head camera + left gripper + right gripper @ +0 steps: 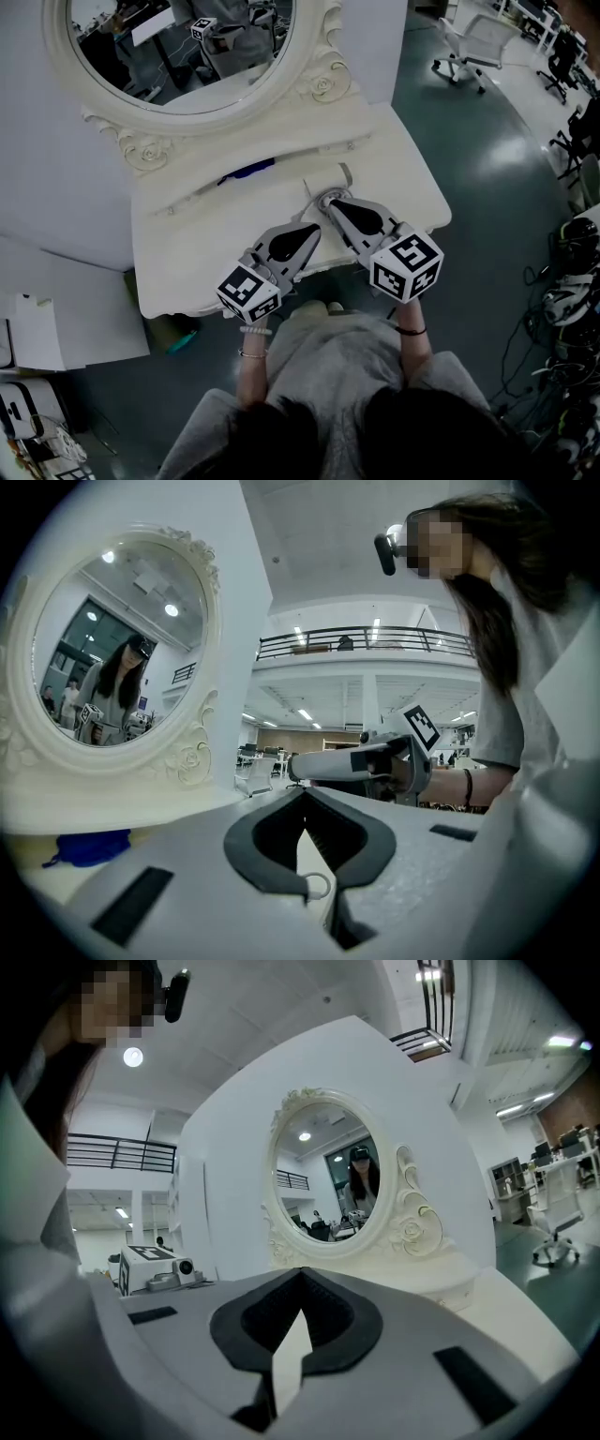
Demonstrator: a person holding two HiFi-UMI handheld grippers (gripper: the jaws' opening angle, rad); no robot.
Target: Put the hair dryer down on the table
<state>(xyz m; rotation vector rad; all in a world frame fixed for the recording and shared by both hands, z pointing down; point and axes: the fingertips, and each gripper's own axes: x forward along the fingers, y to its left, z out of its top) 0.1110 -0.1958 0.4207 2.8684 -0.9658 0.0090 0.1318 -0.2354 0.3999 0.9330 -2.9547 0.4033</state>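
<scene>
1. The hair dryer (323,181) lies on the table (187,253), right of the middle. It is pale like the tabletop and hard to pick out, with a grey ring at its near end.
2. The right gripper (330,204) has its tips just by that ring. Its jaws are closed together with nothing between them, and I cannot tell whether they touch the dryer.
3. The left gripper (314,231) is just beside it, nearer the front edge. Its jaws also meet at the tips and are empty.
4. The tabletop is cream and mostly bare. A blue object (248,171) lies in the long recess below the mirror (178,47), well apart from the dryer.
5. The oval mirror has a carved cream frame and stands at the back of the table against a white wall panel (47,169).
6. The person holding the grippers is at the table's front edge. The curved right edge gives onto open, shiny grey-green floor (487,169).
7. Across that floor stands a white office chair (478,39), with darker chairs and tangled gear along the right side.
8. To the left the table is hemmed in by the white panel, with boxes on the floor below.
</scene>
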